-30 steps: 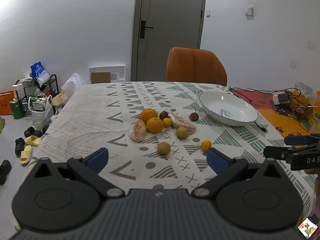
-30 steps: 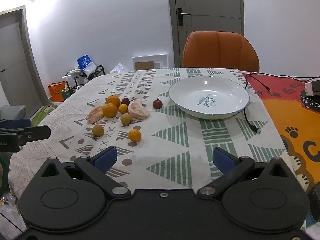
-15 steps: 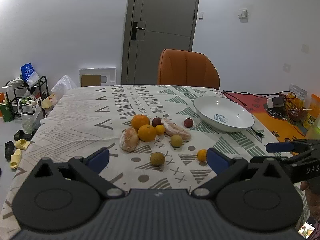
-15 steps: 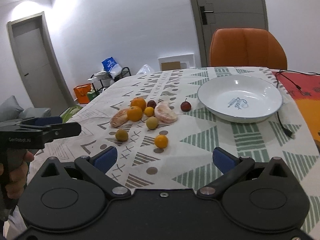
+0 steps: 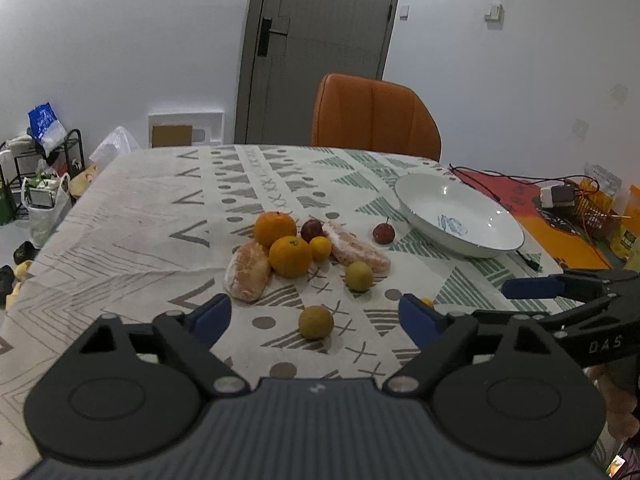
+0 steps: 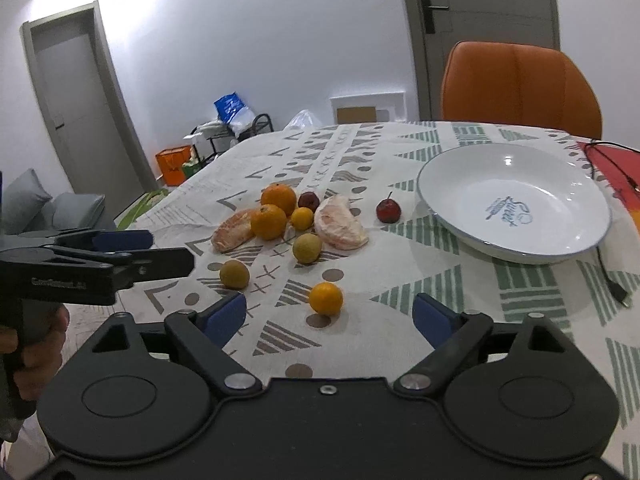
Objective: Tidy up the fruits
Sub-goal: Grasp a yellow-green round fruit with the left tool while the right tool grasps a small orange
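Observation:
Several fruits lie loose on the patterned tablecloth (image 5: 132, 236): two oranges (image 5: 290, 256), peeled pomelo pieces (image 5: 247, 272), small red fruits (image 5: 383, 233), and small yellow-green fruits (image 5: 316, 322). A white bowl (image 5: 460, 212) stands empty to their right, also in the right wrist view (image 6: 516, 200). My left gripper (image 5: 314, 318) is open and empty, just short of a yellow-green fruit. My right gripper (image 6: 326, 312) is open and empty, just short of a small orange (image 6: 326, 298).
An orange chair (image 5: 376, 116) stands at the table's far side before a grey door (image 5: 320, 48). A black cable (image 6: 612, 280) runs by the bowl. A red mat (image 5: 552, 216) with clutter lies at the right; bags and a rack (image 5: 44, 172) stand on the floor left.
Both grippers have moved forward toward the fruits, which now look larger and nearer. Both stay open and empty. No fruit has moved.

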Motion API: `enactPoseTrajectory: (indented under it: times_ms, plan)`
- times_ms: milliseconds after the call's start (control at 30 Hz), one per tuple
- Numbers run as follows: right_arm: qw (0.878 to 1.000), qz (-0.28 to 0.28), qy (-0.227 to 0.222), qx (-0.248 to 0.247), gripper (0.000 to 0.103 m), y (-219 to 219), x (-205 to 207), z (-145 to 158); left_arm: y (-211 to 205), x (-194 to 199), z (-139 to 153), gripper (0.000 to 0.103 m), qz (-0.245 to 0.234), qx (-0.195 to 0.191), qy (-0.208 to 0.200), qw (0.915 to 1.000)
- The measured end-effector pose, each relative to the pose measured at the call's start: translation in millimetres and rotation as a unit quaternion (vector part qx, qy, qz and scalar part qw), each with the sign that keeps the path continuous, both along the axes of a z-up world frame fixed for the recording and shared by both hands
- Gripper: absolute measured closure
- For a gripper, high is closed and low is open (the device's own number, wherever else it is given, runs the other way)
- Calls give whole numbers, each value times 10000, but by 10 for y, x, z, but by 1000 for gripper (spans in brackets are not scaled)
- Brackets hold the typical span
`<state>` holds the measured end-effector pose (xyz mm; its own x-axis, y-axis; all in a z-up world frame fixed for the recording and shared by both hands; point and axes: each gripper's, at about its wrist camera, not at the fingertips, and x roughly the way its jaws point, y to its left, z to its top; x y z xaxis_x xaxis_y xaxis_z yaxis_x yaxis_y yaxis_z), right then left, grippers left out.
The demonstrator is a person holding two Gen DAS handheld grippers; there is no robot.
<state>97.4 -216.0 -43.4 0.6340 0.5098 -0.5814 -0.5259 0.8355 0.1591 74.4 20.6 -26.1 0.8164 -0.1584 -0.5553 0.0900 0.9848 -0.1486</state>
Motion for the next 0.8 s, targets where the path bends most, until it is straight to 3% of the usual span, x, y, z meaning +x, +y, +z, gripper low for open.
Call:
enactPoseTrajectory:
  times_ms: [233,433,600,667,733,800]
  plan:
    - [9997,96,205,-76,27,83,187,-129,-9,223,-172,37,-64,-62,307,9995]
    - [9993,168,309,-133,41,141,300,-188,-16,334,-256,44,-84,-76,453,9989]
    - [9991,212,292,-215,43,212,358,-218,-16,404,-330,46,-46,-75,577,9983]
    - [9989,252,305,-244,49,244,380,-240,-14,423,-356,52,-49,-82,614,9981]
    - [9986,221,347,-326,72,273,402,-277,-8,430,-376,66,-82,-144,651,9977]
    - [9985,199,363,-354,77,286,410,-294,1,428,-382,74,-98,-171,654,9977]
